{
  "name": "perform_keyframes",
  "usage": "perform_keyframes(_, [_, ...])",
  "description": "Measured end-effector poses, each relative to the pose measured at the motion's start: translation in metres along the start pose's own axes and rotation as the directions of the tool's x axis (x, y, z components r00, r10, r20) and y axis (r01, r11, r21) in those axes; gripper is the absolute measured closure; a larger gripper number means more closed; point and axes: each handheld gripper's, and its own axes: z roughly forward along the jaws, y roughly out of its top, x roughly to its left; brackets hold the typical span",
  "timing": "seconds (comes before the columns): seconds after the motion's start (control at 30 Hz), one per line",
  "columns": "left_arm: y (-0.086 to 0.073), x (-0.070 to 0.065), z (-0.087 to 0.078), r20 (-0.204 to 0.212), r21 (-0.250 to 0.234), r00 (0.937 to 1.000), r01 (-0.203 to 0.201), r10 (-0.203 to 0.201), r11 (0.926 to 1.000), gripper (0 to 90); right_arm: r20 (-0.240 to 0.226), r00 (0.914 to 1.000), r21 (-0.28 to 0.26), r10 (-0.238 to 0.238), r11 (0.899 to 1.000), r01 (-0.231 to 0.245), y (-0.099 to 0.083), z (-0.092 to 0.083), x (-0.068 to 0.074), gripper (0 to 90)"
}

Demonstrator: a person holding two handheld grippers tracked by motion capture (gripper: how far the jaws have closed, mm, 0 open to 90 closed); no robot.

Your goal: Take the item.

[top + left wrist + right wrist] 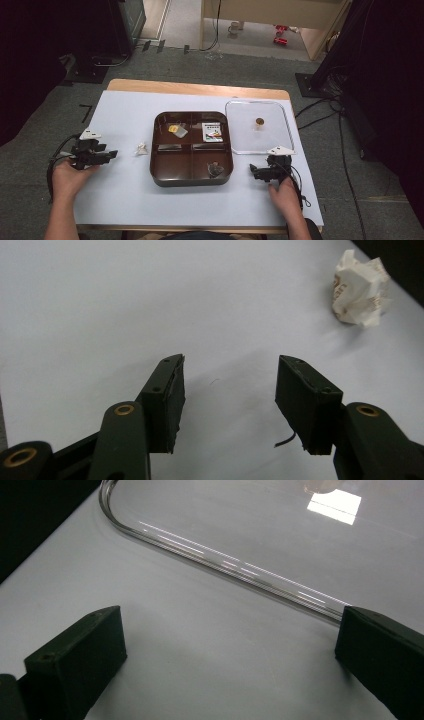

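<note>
A dark brown tray point(172, 167) with several compartments sits mid-table; small packets lie in its far compartments and a dark scrap in the near right one. Left of it lies a crumpled white wrapper point(142, 148), which shows at the upper right point(360, 287) in the left gripper view. My left gripper point(114, 154) rests on the white table cover, pointing toward the wrapper, a short way off; it point(230, 385) is open with nothing between the jaws. My right gripper point(253, 171) lies right of the tray and is open point(230, 650) and empty, by the near edge of a clear lid point(225, 562).
The clear lid point(257, 145) lies flat at the right of the tray, a small brown knob point(259, 121) at its middle. The white cover point(120, 115) spans the wooden table. Cables trail from both grippers. Dark stands and cables crowd the floor at both sides.
</note>
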Motion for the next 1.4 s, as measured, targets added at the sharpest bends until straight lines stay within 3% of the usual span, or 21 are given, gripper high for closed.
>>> perform_keyframes(0.2, [-0.004,0.003,0.003,-0.021,0.023,0.9997,-0.008,0.008,0.9997,44.1,0.000,1.0000,0.000,0.000,1.000,0.000,0.000,0.000,0.000,0.0])
perform_keyframes(0.33, [-0.006,0.003,0.003,-0.026,0.011,0.9996,-0.013,0.013,0.9999,43.2,0.000,1.0000,-0.001,0.001,1.000,-0.001,0.000,0.000,0.000,0.0])
perform_keyframes(0.47, [-0.014,0.004,0.003,-0.018,-0.048,0.9998,-0.004,0.003,0.9989,42.7,0.000,1.0000,0.000,0.000,1.000,0.000,0.000,0.000,0.000,0.0])
perform_keyframes(0.53, [-0.018,0.001,0.005,0.007,-0.074,1.0000,-0.002,0.002,0.9973,33.1,0.000,1.0000,0.000,0.000,1.000,0.000,0.000,0.000,0.000,0.0])
perform_keyframes(0.57, [-0.020,-0.002,0.006,-0.010,-0.082,0.9994,-0.034,0.033,0.9960,28.7,0.000,1.0000,0.000,0.000,1.000,0.000,0.000,0.000,0.000,0.0])
perform_keyframes(0.77, [-0.027,-0.003,0.006,-0.016,-0.136,0.9997,-0.022,0.020,0.9905,27.7,0.000,1.0000,0.000,0.000,1.000,0.000,0.000,0.000,0.000,0.0])
perform_keyframes(1.4, [-0.027,-0.003,0.007,-0.019,-0.135,0.9996,-0.023,0.021,0.9906,27.0,0.000,1.0000,0.000,-0.001,1.000,0.001,0.000,0.000,0.000,0.0])
